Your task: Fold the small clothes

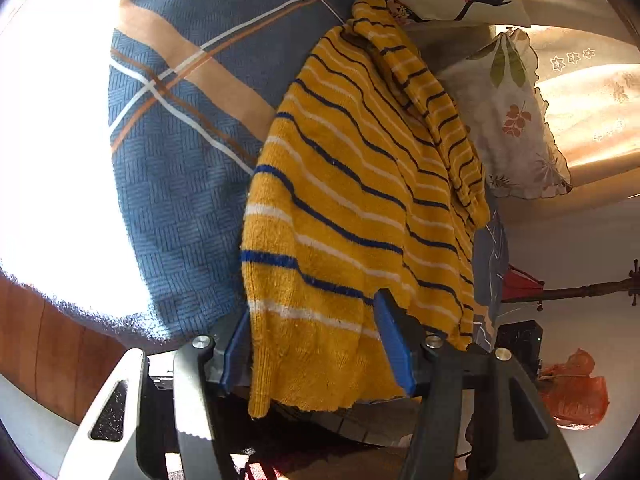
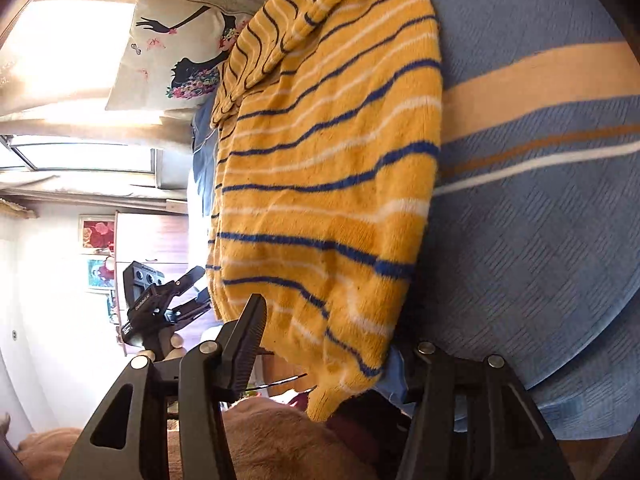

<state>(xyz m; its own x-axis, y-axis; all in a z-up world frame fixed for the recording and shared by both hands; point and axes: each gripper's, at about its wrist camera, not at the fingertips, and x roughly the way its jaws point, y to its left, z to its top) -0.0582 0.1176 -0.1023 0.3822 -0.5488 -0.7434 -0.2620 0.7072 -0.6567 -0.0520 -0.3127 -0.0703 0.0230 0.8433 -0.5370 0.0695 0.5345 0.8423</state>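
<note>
Both claws (image 1: 316, 344) (image 2: 320, 344) w/ sweater (image 1: 352, 184) hem

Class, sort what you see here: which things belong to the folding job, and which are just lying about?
Part of the job:
sweater
left gripper, jaws around the sweater's hem
right gripper, jaws at the hem's other corner
bedspread under the sweater

Lying about:
lady cushion
leaf cushion
orange bag
</note>
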